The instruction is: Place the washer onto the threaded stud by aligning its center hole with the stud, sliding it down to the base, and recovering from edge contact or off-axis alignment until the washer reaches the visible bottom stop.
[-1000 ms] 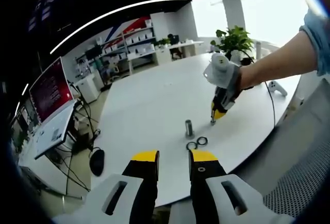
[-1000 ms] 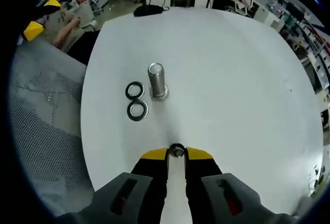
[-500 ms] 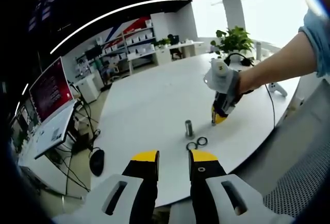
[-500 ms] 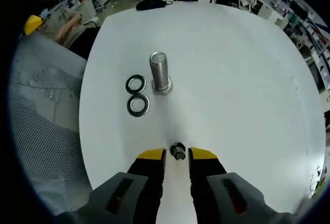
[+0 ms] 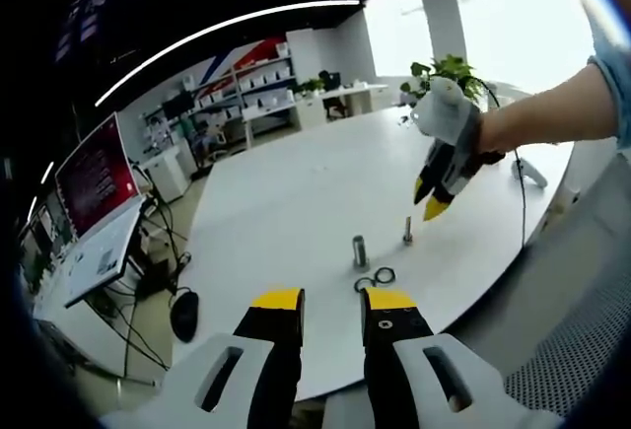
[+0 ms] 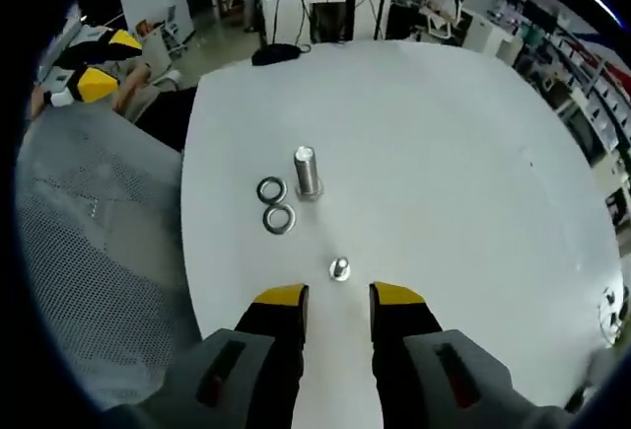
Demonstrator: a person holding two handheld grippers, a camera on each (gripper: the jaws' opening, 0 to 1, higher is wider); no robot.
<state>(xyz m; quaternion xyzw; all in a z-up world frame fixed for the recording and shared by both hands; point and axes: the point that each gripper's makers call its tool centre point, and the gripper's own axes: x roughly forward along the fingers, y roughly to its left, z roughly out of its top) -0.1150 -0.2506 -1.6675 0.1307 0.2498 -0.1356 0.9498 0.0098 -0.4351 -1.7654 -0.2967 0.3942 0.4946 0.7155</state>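
White round table [image 6: 444, 153] in an open office, with shelving and desks at the back and a red-screened monitor [image 5: 97, 173] off to one side. On the tabletop the stud [image 6: 307, 172] stands upright, a short metal cylinder with a threaded shaft and a wider base, and nothing sits on it. Two washers [image 6: 275, 204] lie flat just beside it, dark rings with bright inner edges, touching each other or nearly so; from the left gripper view they are the pair of rings [image 5: 374, 279] just in front of the stud [image 5: 360, 250]. A small bolt [image 6: 340, 269] stands alone on the table, near the stud but apart from it, and just ahead of the right gripper [image 6: 338, 295], whose yellow-tipped jaws are parted with nothing between them. In the left gripper view that right gripper [image 5: 431, 199] hangs above the bolt [image 5: 407, 230], tilted tips down, held in a hand with the forearm [image 5: 552, 118] reaching in from the side. Left gripper [image 5: 331, 299] sits back at the table edge, jaws spread and empty, pointing toward the stud and the washers.
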